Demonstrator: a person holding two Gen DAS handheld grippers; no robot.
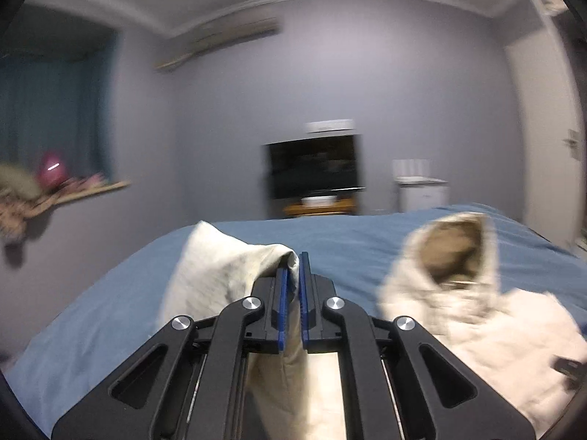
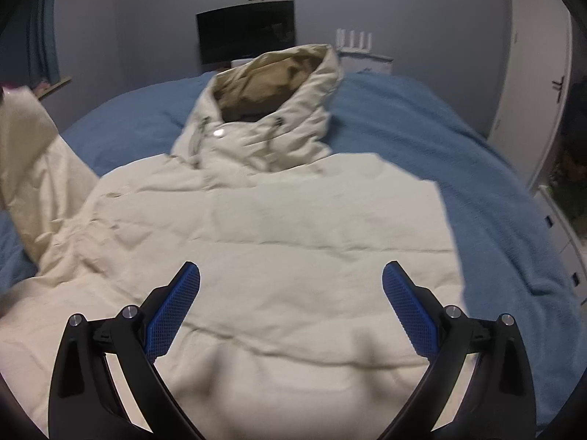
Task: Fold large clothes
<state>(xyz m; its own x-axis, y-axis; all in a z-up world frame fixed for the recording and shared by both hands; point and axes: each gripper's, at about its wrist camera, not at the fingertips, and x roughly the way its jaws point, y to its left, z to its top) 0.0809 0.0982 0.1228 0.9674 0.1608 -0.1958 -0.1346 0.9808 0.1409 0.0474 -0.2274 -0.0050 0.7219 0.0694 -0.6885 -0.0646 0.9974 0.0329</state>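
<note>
Both grippers show clearly. Left gripper (image 1: pixel 294 267) has its blue pads (image 1: pixel 281 304) pressed nearly together, clamped on a fold of the coat's sleeve (image 1: pixel 220 267), which rises lifted above the bed and drapes down between the black arms. Right gripper (image 2: pixel 291 275) stands wide apart, holding nothing, its blue pads (image 2: pixel 172 315) hovering above the lower body of the coat; whether they touch the cloth I cannot tell.

Bed (image 2: pixel 458 139), under a blue cover, fills most of both views and carries everything. On it lies the coat (image 2: pixel 279 242), cream and quilted, spread flat across the middle with its front up. Its hood (image 2: pixel 279 77) points toward the far end of the bed, open and upright, showing a tan lining. At the left of the right wrist view the sleeve (image 2: pixel 36 168) slants upward off the bed.

Beyond the bed's far end, against the grey wall, stands a dark screen (image 1: pixel 313 167) on a low wooden stand (image 1: pixel 319 206). Just right of it is a white cabinet (image 1: pixel 422 192). High on the wall hangs an air conditioner (image 1: pixel 220 42), blurred. A small toggle (image 2: pixel 279 121) sits at the coat's collar.
</note>
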